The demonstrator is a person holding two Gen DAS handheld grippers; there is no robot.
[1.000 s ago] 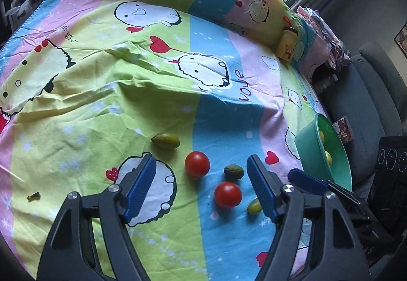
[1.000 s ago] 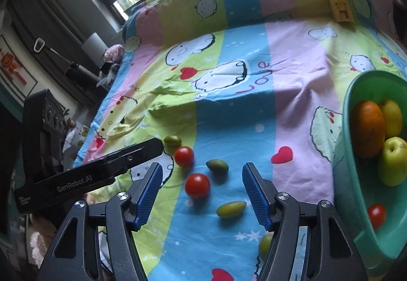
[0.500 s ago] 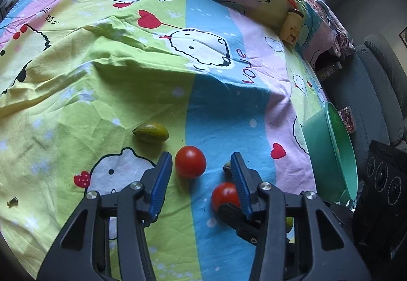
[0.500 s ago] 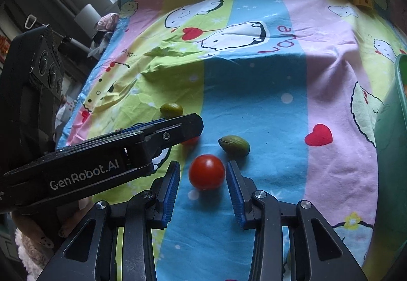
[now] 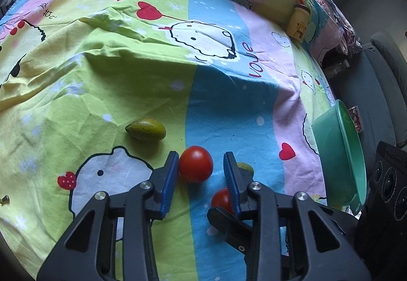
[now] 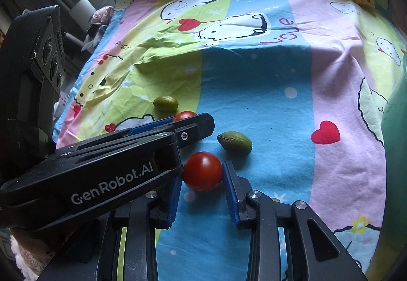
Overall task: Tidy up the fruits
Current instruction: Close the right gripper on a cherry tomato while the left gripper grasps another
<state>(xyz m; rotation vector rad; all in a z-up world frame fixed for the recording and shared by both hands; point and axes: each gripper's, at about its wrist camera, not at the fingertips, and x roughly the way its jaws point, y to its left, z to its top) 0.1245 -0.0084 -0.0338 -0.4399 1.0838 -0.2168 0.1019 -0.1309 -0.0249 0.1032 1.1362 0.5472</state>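
Note:
Two red tomatoes and green oval fruits lie on a colourful cartoon bedsheet. In the left wrist view, my left gripper [image 5: 199, 170] is open around one tomato [image 5: 195, 163]; the left pad touches it, the right pad stands apart. A green fruit [image 5: 146, 129] lies to the far left; another [image 5: 244, 167] is half hidden behind the right finger. In the right wrist view, my right gripper [image 6: 202, 183] has closed around the second tomato [image 6: 202, 171], both pads touching it on the sheet. A green fruit [image 6: 235, 142] lies just beyond. The green bowl [image 5: 338, 154] stands at the right.
A yellow bear-printed bottle [image 5: 299, 24] stands at the far right of the bed. A grey sofa [image 5: 376, 93] is beyond the bowl. The left gripper body [image 6: 101, 166] crosses the right wrist view on the left. The sheet [image 5: 127, 52] is wrinkled at the far left.
Both grippers moved down and forward onto the tomatoes and narrowed. The right one's pads now touch its tomato; the left one has closed in around the other.

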